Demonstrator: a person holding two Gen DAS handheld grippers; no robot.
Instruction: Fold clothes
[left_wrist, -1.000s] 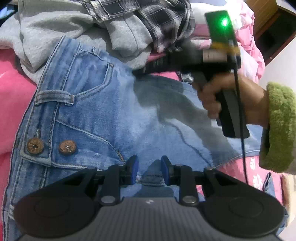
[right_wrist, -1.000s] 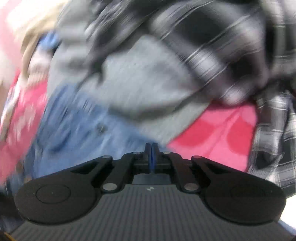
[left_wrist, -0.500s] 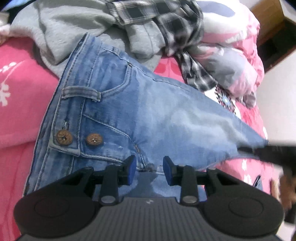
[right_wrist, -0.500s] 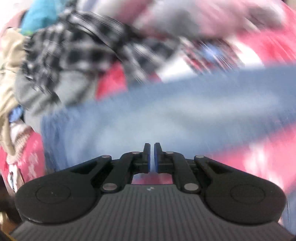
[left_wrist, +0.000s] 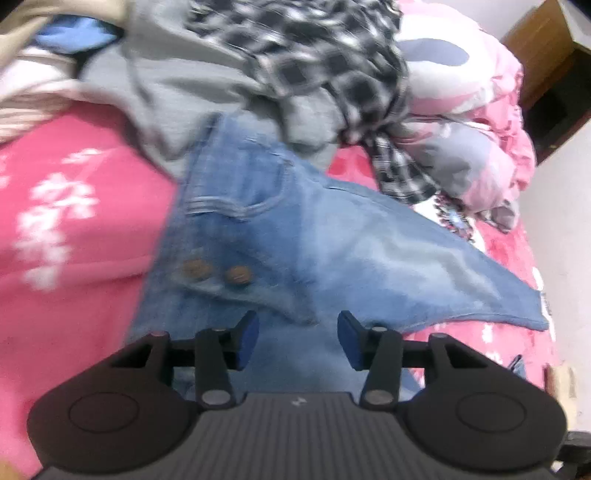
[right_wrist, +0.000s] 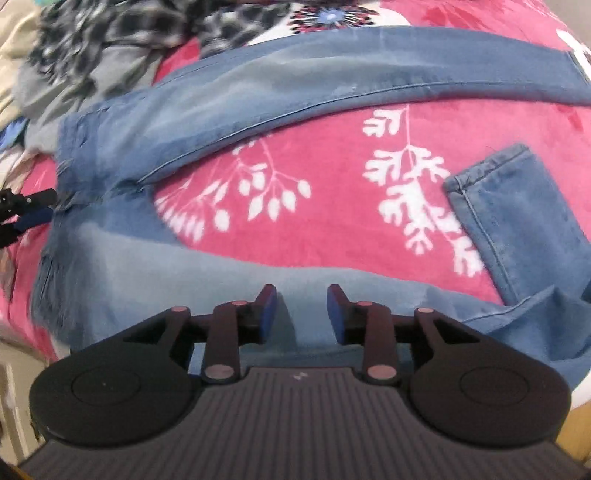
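Blue jeans (left_wrist: 332, 251) lie spread on the bed, waistband with two brass buttons (left_wrist: 218, 273) to the left. My left gripper (left_wrist: 297, 339) hovers over the crotch area. Its jaws are opening, and the denim lies below them, not pinched. In the right wrist view the far leg (right_wrist: 332, 74) runs across the top. The near leg (right_wrist: 184, 280) passes under my right gripper (right_wrist: 301, 314), and its cuff (right_wrist: 517, 221) is folded back at the right. The right jaws are opening with nothing between them. The left gripper's fingertips (right_wrist: 33, 216) show at the left edge.
A heap of a grey sweatshirt (left_wrist: 199, 85) and a black-and-white plaid shirt (left_wrist: 332, 55) lies behind the waistband. Under it all is a pink floral blanket (right_wrist: 314, 206). A pink and grey duvet (left_wrist: 472, 122) is bunched at the right, with wooden furniture (left_wrist: 535, 44) beyond.
My right gripper swung from the clothes heap over to the near jeans leg and its jaws parted. My left gripper lifted back from the fly and its jaws widened.
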